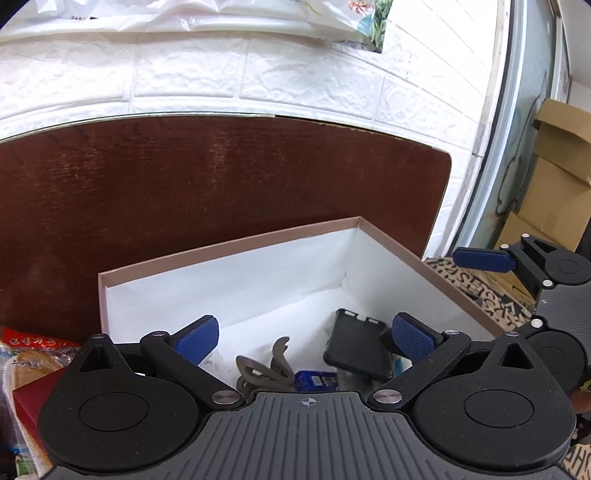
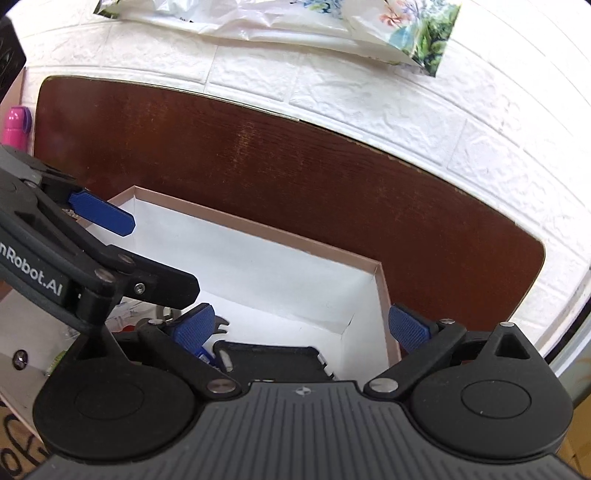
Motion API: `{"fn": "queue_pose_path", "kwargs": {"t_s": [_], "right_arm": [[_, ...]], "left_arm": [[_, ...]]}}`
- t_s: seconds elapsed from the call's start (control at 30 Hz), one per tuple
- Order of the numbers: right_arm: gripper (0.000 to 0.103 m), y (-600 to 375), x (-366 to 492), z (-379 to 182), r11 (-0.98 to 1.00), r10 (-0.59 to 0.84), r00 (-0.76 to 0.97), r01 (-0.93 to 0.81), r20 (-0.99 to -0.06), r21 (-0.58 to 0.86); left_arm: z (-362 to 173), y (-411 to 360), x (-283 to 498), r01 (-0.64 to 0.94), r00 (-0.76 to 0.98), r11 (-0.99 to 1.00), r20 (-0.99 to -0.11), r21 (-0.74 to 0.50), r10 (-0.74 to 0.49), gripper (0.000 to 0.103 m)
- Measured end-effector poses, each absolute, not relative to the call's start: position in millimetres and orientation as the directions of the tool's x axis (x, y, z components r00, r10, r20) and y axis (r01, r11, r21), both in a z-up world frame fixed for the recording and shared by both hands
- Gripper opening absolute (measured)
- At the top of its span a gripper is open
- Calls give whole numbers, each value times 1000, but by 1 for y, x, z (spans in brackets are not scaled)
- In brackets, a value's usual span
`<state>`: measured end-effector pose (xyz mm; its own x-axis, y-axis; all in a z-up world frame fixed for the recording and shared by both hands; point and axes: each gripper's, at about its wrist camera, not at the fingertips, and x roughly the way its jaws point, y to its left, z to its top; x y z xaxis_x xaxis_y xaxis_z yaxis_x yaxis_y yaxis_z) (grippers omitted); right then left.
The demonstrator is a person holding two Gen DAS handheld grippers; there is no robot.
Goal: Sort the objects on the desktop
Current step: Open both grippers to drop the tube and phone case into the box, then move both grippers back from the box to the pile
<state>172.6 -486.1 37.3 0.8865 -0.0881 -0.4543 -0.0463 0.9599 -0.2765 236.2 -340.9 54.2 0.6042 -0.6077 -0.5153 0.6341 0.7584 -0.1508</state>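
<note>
Your left tongs (image 1: 308, 338) hover over the open box (image 1: 229, 247), their blue pads spread wide with nothing between them. Your right tongs (image 2: 301, 326) hang over the same box (image 2: 258, 229) from its other side, jaws just as far apart and empty too. The box is pinkish-brown outside and white inside, and it sits on the dark wood worktop (image 1: 221, 173) close to the white brick wall (image 1: 184, 81). Down on the box floor, seen from your left wrist, a black phone case (image 1: 356, 350) lies tilted near the right wall, a grey hair claw (image 1: 264, 367) lies just to its left, and a small blue packet (image 1: 316, 380) sits between and below them, partly hidden by your gripper body. From your right wrist the case (image 2: 269, 360) shows straight ahead at the near end of the box, with part of the claw (image 2: 221, 325) peeking out behind your left pad. In the left wrist view your right tongs (image 1: 484, 260) show at the right edge beyond the box wall, one blue pad visible; in the right wrist view your left tongs (image 2: 101, 216) reach in from the left over the box's far corner. Snack packets (image 1: 33, 354) lie off the box's left side, cardboard cartons (image 1: 550, 173) stand to the right, a floral plastic bag (image 2: 332, 22) lies against the wall, and a pink bottle (image 2: 14, 125) stands at the worktop's far left.
</note>
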Motion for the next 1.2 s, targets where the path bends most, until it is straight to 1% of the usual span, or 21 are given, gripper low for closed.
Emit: {"fn": "queue_pose_path", "kwargs": {"t_s": [0.23, 0.37, 0.5, 0.8, 1.0, 1.1, 1.2], "right_arm": [[102, -472, 160, 31, 960, -97, 865, -50, -493, -275], [102, -467, 151, 35, 973, -79, 862, -44, -501, -228], [102, -461, 139, 43, 982, -61, 870, -37, -490, -188], [102, -435, 100, 51, 978, -46, 885, -55, -463, -202], [102, -419, 63, 49, 989, -10, 899, -55, -437, -135], [102, -407, 44, 40, 993, 9, 905, -57, -426, -100], [102, -394, 28, 28, 997, 27, 900, -58, -436, -59]], "left_arm": [[54, -334, 223, 630, 613, 765, -521, -131, -594, 103], [58, -329, 210, 630, 615, 767, -526, -120, -588, 103], [62, -320, 193, 631, 616, 766, -522, -122, -590, 103], [71, -292, 148, 580, 651, 804, -519, -130, -554, 103], [70, -265, 112, 566, 671, 813, -495, -139, -552, 103], [61, -248, 92, 549, 676, 819, -490, -164, -551, 103], [48, -231, 74, 519, 678, 832, -499, -194, -539, 103]]}}
